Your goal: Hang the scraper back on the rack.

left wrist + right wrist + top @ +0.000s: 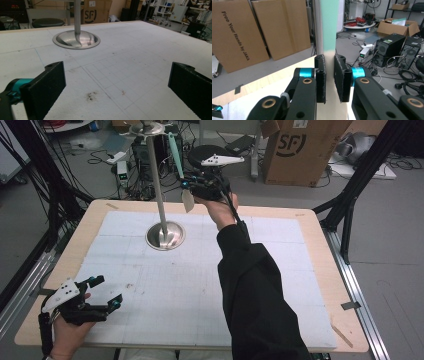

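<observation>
Polished metal stand; matt spatula.

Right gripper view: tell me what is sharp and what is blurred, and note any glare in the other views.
Right gripper view: the right gripper jaws are sharp, shut on the spatula, whose green handle is soft. Left gripper view: the open left gripper jaws blur at the bottom edge; the steel stand base shows bright reflections. High view: even lighting, faint shadows on the white mat.

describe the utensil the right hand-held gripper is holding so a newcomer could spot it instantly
Start at the metal stand rising from its round base on the white mat. Just right of its pole, the right hand-held gripper is raised above the table's far edge, shut on a spatula. It has a mint-green handle and pale cream blade, the only coloured utensil there.
</observation>
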A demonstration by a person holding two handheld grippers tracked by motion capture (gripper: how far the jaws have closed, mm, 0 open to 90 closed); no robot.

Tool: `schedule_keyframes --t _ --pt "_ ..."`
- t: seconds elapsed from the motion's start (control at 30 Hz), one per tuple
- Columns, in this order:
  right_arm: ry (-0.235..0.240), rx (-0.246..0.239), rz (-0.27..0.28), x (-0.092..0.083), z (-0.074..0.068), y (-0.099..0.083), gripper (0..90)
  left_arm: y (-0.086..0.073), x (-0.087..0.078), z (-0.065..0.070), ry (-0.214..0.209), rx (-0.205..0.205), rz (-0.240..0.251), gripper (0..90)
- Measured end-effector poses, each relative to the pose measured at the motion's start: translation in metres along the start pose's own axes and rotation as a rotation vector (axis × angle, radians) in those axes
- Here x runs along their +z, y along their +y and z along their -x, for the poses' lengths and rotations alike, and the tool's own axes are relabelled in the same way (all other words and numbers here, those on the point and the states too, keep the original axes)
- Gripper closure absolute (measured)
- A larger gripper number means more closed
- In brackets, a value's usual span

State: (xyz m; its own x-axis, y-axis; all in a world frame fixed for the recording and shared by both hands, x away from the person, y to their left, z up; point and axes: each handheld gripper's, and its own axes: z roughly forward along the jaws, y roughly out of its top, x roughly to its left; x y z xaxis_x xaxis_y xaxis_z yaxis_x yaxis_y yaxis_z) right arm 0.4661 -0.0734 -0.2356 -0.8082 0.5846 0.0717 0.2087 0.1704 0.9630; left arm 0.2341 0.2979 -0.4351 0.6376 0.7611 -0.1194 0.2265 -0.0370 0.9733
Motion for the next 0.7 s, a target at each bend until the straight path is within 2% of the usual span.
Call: schedule_keyframes --t 0.2,0.53,0.63,0.7 --pt "0.006 0.005 0.008 0.005 0.0 0.0 80.8 0.0 -0.001 0.0 0.002 -0.002 0.001 1.9" --pt "-0.008 -0.014 -0.012 0.014 -0.001 -0.001 80.1 -0.001 -0.004 -0.001 0.012 -0.006 -0.001 1.9" --pt "-0.021 -0.036 -0.01 0.017 -0.004 -0.001 77.2 -0.001 -0.004 -0.001 0.014 0.0 0.0 1.8" --pt "-0.033 -0.063 -0.015 0.019 -0.008 -0.002 70.8 -0.001 -0.003 -0.001 0.012 -0.002 -0.001 1.9"
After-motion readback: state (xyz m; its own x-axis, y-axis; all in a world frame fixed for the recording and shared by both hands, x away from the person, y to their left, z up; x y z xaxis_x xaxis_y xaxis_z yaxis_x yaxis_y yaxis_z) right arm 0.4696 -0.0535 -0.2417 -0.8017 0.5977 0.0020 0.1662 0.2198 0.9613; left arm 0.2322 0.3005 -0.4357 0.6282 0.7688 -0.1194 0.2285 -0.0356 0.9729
